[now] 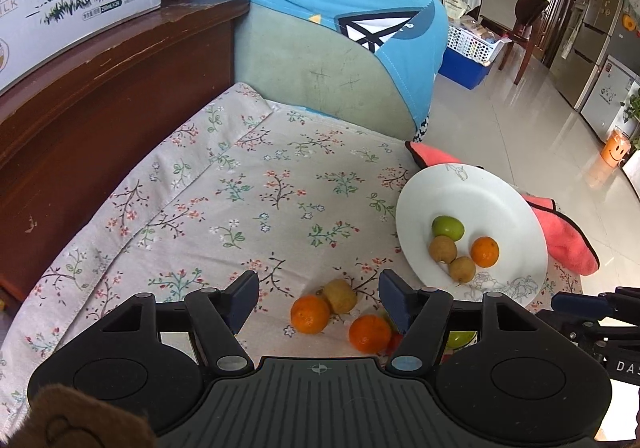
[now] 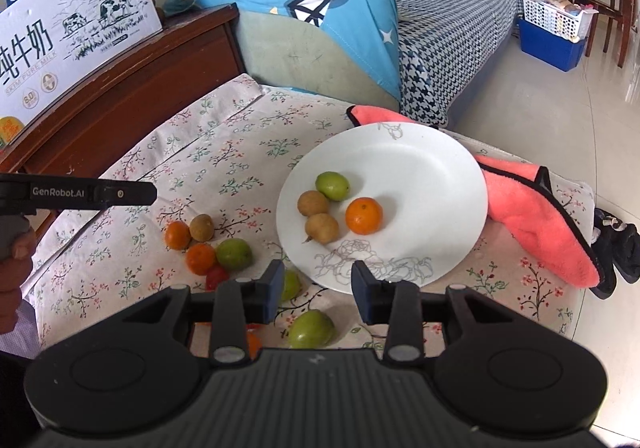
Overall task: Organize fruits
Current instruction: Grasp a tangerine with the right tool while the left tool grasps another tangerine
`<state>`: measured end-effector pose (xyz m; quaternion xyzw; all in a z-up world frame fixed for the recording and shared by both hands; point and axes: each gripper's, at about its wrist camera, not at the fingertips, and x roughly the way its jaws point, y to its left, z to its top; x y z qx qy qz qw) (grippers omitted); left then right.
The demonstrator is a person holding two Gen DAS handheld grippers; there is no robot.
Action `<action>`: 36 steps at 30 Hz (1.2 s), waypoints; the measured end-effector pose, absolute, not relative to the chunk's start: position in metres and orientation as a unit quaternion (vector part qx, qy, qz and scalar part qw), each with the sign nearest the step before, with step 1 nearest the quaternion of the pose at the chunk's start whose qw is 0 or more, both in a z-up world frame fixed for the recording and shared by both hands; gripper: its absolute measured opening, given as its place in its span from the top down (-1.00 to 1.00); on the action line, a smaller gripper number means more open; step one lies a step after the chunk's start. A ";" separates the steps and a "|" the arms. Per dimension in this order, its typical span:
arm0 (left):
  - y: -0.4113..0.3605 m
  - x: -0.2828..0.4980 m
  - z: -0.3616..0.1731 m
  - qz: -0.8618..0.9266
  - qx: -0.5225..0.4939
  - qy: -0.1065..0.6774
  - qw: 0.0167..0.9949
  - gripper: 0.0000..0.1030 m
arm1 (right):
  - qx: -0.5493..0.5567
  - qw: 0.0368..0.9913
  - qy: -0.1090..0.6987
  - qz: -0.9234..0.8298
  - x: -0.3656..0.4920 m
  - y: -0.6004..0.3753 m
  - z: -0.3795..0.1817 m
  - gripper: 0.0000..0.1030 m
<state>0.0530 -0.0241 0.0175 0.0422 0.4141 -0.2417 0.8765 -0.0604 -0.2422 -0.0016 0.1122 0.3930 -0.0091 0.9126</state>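
A white plate (image 2: 420,168) (image 1: 480,200) lies on the floral tablecloth and holds a green fruit (image 2: 333,186), two brown fruits (image 2: 313,203) and an orange (image 2: 363,215). Left of it on the cloth lie loose fruits: an orange (image 1: 310,314), a brown fruit (image 1: 340,295), another orange (image 1: 369,333), a green fruit (image 2: 234,254) and a small red one (image 2: 217,276). My left gripper (image 1: 318,288) hovers open above this cluster, nothing between its pads. My right gripper (image 2: 318,280) is open over the plate's near rim, with more green fruits (image 2: 311,328) under it.
A pink towel (image 2: 536,216) lies behind and to the right of the plate, near the table's round edge. A dark wooden cabinet (image 1: 100,108) with a milk carton box (image 2: 72,36) stands at the left. A sofa with a blue cloth (image 1: 340,0) is behind.
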 end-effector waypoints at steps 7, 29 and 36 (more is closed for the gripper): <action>-0.012 0.058 0.006 -0.223 0.054 0.423 0.877 -0.28 | 0.100 0.908 0.406 0.030 -0.070 -0.221 -0.006 0.22; -0.035 0.070 -0.046 -0.267 0.142 0.425 0.853 -0.28 | 0.054 0.871 0.480 0.092 -0.058 -0.188 -0.047 0.22; -0.041 0.073 -0.059 -0.276 0.157 0.427 0.846 -0.26 | 0.049 0.869 0.485 0.090 -0.053 -0.184 -0.051 0.22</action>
